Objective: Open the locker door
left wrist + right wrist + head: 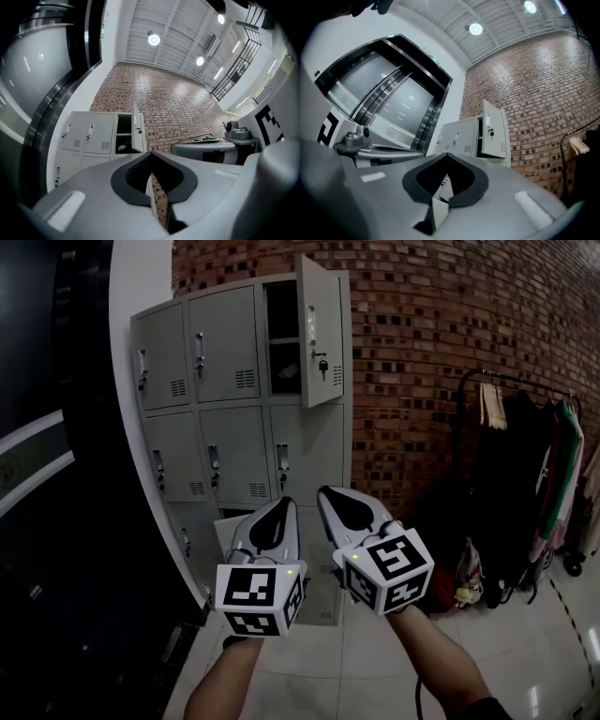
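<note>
Two grippers, both closed on nothing, held side by side well short of the lockers.

The left gripper [282,506] and right gripper [329,494] have their jaws together with nothing between them. Ahead, well apart, the grey locker bank [217,399] stands against the brick wall [422,324]. Its top right door [319,334] already hangs open, with a key [322,364] in the lock. The doors look like thin painted steel, so probably light, stiff and slick under the pads. The upright handles [199,352] or a free edge seem the best hold. Only the head view shows the lower locker rows and the clothes rail [525,418]. Only the left gripper view shows the ceiling lights [153,39].
</note>
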Available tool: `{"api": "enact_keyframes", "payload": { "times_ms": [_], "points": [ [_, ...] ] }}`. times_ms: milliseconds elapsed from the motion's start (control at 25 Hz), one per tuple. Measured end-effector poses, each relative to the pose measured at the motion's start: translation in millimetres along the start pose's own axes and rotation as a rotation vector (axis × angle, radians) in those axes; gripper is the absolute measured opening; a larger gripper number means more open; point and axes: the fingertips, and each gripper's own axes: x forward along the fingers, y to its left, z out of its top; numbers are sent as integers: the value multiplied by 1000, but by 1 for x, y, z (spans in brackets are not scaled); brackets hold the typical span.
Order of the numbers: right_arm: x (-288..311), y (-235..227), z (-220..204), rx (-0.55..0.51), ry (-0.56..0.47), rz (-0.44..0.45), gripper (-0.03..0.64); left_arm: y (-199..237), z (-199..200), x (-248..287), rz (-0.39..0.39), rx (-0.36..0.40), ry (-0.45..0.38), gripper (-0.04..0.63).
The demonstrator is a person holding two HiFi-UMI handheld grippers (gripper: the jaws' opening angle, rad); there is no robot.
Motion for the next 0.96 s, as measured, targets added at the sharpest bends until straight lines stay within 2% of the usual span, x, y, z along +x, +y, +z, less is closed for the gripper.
{"api": "enact_keyframes", "payload": {
  "times_ms": [120, 520, 960],
  "points": [
    [-15, -2, 0, 19, -10, -2, -3, -19, 2, -2, 4, 18, 7, 2],
    [-52, -26, 8, 6, -32, 33, -3, -71, -3, 9, 29, 1, 34, 5],
    [-61, -40, 8, 21, -47, 61, -3, -89, -3, 13, 57, 27, 55, 5]
  ]
}}
